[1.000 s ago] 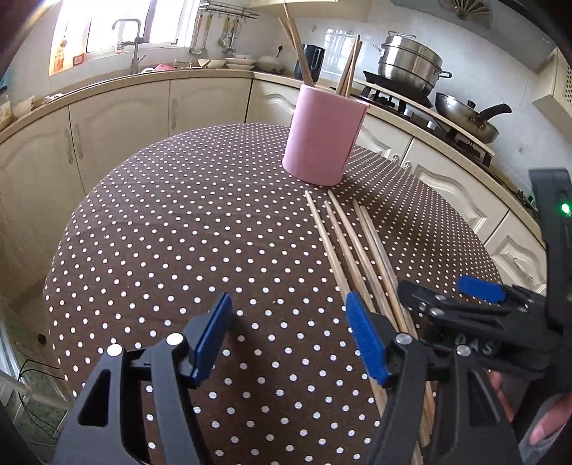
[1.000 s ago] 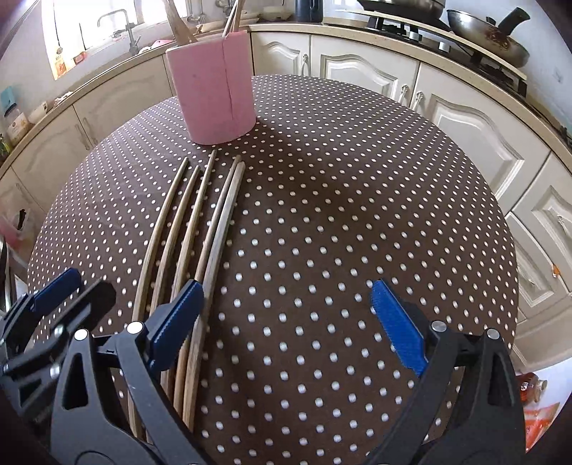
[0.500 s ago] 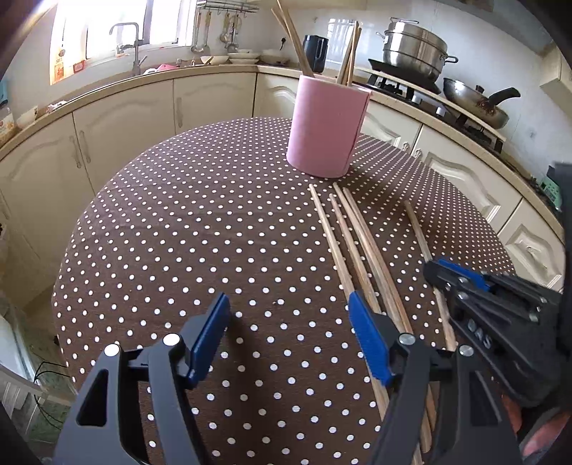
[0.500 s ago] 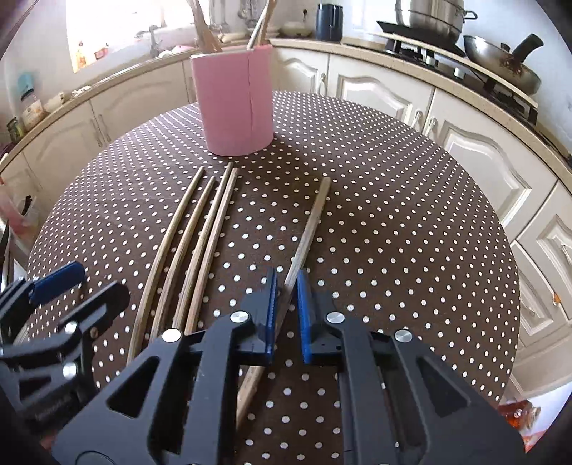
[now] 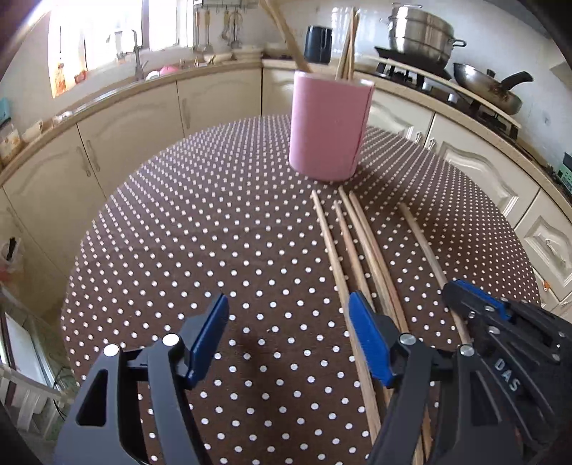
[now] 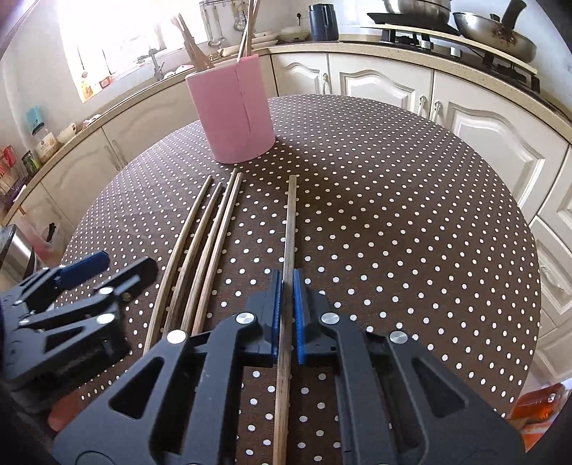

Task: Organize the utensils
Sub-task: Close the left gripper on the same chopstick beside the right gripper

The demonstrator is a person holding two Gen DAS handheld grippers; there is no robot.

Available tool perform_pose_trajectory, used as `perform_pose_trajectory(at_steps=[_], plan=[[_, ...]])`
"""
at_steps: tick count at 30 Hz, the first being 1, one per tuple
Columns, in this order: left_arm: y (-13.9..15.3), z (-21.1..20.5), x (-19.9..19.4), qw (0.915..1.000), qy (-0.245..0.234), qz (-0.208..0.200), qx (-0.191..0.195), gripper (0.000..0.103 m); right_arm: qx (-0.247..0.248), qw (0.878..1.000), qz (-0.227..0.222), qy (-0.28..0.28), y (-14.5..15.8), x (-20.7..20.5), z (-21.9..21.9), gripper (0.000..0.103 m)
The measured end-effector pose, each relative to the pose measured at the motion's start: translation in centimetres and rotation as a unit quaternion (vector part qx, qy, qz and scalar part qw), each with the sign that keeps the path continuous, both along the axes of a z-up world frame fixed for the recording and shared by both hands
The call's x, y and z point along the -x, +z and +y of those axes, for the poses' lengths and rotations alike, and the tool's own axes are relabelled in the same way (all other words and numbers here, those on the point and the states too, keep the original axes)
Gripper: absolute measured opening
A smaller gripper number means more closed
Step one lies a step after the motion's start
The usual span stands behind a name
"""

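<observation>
A pink holder with several chopsticks in it stands at the far side of the dotted table; it also shows in the right wrist view. Several wooden chopsticks lie side by side in front of it, seen too in the right wrist view. My right gripper is shut on a single chopstick, apart from the group and pointing toward the holder; that chopstick shows right of the group. My left gripper is open and empty, just left of the group.
The round table has a brown polka-dot cloth. Cream kitchen cabinets curve around behind it. A stove with a steel pot and a wok stands at the back right. A sink and window are at the back left.
My right gripper closed on one chopstick, drew it right out of the group, and now holds it straighter toward the holder. My left gripper stayed open and shifted slightly.
</observation>
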State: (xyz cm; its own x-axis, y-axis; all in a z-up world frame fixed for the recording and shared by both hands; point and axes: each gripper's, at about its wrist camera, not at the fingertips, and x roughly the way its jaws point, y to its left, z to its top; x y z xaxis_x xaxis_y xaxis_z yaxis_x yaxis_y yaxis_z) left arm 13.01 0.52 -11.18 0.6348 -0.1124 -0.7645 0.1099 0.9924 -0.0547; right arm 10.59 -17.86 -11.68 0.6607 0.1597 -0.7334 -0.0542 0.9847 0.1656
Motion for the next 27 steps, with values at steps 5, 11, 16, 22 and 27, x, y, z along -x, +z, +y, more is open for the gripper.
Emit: perform_pose_trajectory(at_steps=[5, 11, 16, 22, 27], plan=[[-0.5, 0.1, -0.6, 1.0, 0.006, 0.003, 0.004, 0.072, -0.014, 1.0, -0.007, -0.003, 0.2, 0.1, -0.6, 0.007], [-0.9, -1.0, -1.2, 0.9999, -0.001, 0.003, -0.011, 0.077, -0.019, 1.0, -0.001, 0.006, 0.1, -0.1, -0.4, 0.007], [-1.2, -1.9, -1.3, 0.9995, 0.0, 0.002, -0.033, 0.077, -0.021, 1.0, 0.003, 0.005, -0.1, -0.4, -0.3, 0.007], [-1.3, -2.2, -1.7, 0.9992, 0.004, -0.001, -0.041, 0.071, -0.025, 1.0, 0.003, 0.004, -0.2, -0.6, -0.4, 0.007], [-1.1, -3.0, -1.3, 0.9987, -0.021, -0.012, -0.045, 0.032, -0.025, 1.0, 0.003, 0.004, -0.2, -0.7, -0.5, 0.007]])
